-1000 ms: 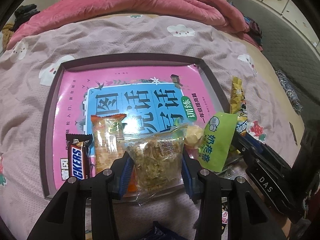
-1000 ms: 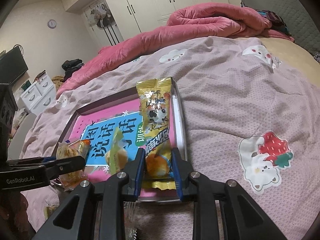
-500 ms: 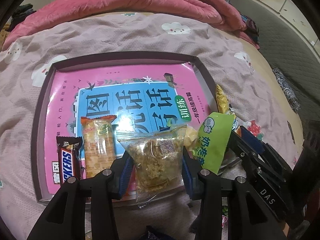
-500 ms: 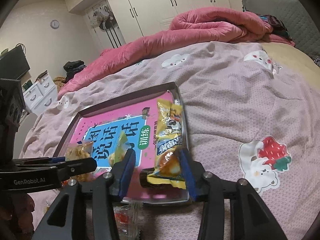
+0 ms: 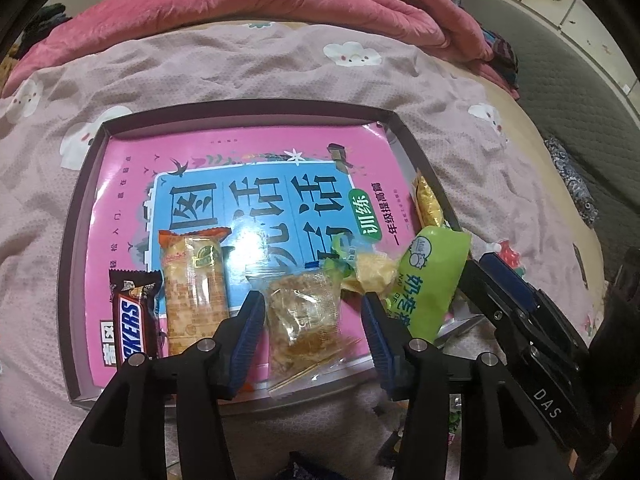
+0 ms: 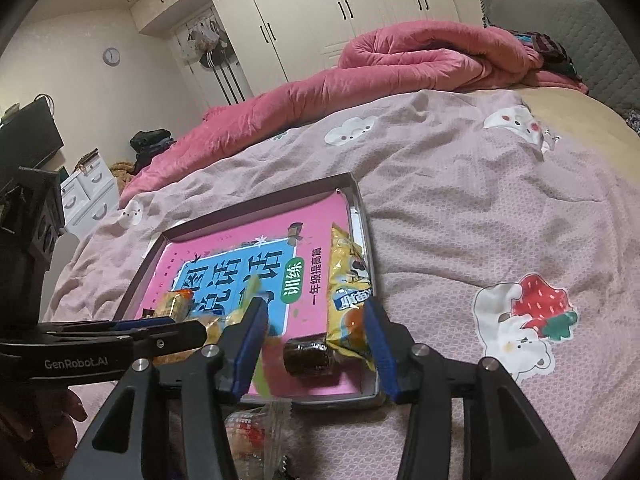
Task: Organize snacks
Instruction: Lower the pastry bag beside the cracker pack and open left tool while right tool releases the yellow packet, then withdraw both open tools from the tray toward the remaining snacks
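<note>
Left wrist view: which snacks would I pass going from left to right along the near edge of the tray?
Snickers bar → orange cracker pack → clear bag of crumbly snack → pale yellow wrapped sweet → green packet. All lie in the tray.

Left gripper (image 5: 314,334), black arms with blue pads, jaws opening; clear plastic packet of brown crumbly snack (image 5: 306,320) lies between them, pads not touching it. Packet rests at near edge of shallow dark rectangular tray (image 5: 240,108) lined with a pink and blue book cover (image 5: 248,168). Left of it: orange cracker packet (image 5: 196,280), then brown Snickers bar (image 5: 132,316). Right: small pale-yellow wrapped candy (image 5: 372,272), lime-green pouch (image 5: 430,276), yellow packet (image 5: 428,204) by right rim. Right gripper (image 5: 516,300) at right, beside green pouch.
</note>
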